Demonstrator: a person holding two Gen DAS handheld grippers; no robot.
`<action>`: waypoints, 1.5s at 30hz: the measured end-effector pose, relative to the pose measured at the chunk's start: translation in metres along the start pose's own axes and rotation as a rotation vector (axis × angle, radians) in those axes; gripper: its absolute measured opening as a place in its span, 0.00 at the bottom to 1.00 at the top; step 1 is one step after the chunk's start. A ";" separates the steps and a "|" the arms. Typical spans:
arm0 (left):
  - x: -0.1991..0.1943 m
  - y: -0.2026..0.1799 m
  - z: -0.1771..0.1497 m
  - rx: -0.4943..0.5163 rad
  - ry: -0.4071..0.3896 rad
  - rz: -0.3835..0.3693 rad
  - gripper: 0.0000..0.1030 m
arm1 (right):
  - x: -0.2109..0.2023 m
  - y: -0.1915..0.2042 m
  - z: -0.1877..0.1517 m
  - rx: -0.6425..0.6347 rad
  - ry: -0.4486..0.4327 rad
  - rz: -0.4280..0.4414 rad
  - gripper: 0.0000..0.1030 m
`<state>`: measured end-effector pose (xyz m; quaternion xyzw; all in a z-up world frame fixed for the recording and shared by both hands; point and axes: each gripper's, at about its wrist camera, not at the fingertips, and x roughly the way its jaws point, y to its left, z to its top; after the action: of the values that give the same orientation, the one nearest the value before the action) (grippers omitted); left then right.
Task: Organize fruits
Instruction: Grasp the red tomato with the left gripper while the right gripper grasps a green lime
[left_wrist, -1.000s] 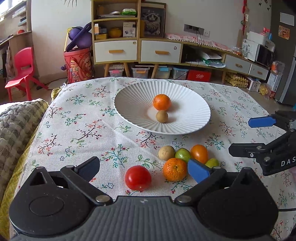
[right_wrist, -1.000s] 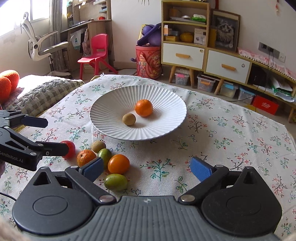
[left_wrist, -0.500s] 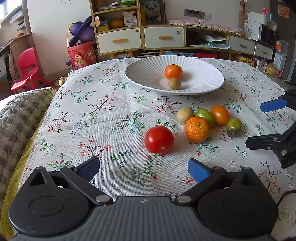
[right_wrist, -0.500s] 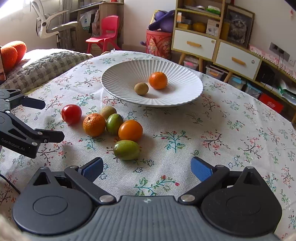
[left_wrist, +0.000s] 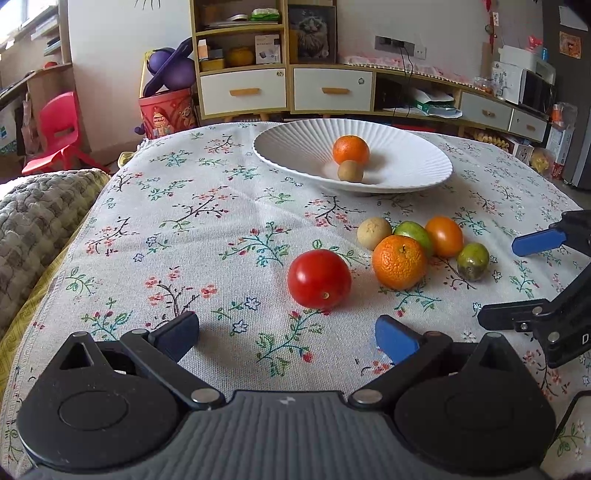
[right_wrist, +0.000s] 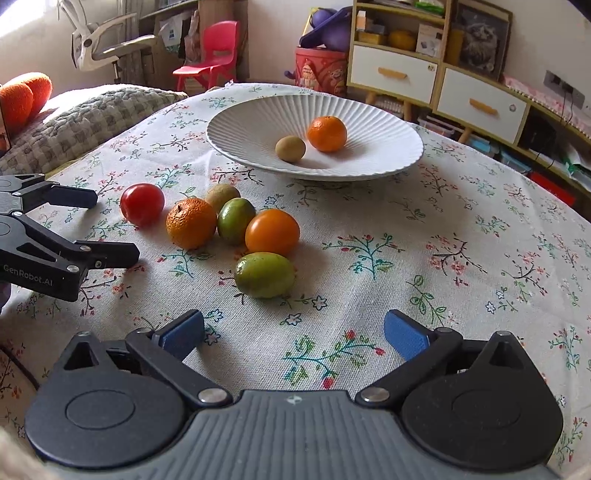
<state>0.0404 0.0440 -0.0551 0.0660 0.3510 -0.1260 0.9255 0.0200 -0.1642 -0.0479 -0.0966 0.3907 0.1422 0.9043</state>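
A white ribbed plate (left_wrist: 295, 147) (right_wrist: 388, 125) holds a mandarin (left_wrist: 351, 148) and a small brown fruit (left_wrist: 349, 171). On the cloth lie a red tomato (left_wrist: 319, 278) (right_wrist: 142, 204), a mandarin (left_wrist: 399, 261) (right_wrist: 191, 222), a beige fruit (left_wrist: 373, 232), a green fruit (left_wrist: 414, 231) (right_wrist: 236, 220), an orange tomato (left_wrist: 444, 236) (right_wrist: 272, 232) and a green-yellow fruit (left_wrist: 473, 261) (right_wrist: 265, 274). My left gripper (left_wrist: 286, 338) (right_wrist: 110, 225) is open, just short of the red tomato. My right gripper (right_wrist: 293, 338) (left_wrist: 517, 280) is open, just short of the green-yellow fruit.
The floral tablecloth (left_wrist: 207, 236) covers the table. A knitted grey cushion (left_wrist: 33, 218) lies at its left edge. Cabinets (left_wrist: 288, 88), a red chair (left_wrist: 55, 129) and a red bucket (left_wrist: 170, 110) stand behind the table.
Both grippers have dropped lower and moved closer to the loose fruits. The red tomato now sits just ahead of the left jaws and the green-yellow fruit ahead of the right jaws. Both stayed open.
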 end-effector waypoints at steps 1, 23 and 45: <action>0.000 0.000 0.000 0.000 -0.001 0.000 0.90 | 0.000 0.000 0.000 -0.003 0.002 0.000 1.00; -0.002 -0.001 0.008 -0.008 -0.035 -0.052 0.45 | -0.003 0.009 0.009 -0.035 -0.045 0.031 0.60; -0.002 -0.002 0.014 -0.019 -0.037 -0.086 0.22 | 0.000 0.006 0.015 0.001 -0.042 0.054 0.30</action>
<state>0.0468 0.0391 -0.0435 0.0397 0.3377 -0.1632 0.9261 0.0283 -0.1546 -0.0381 -0.0828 0.3743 0.1683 0.9081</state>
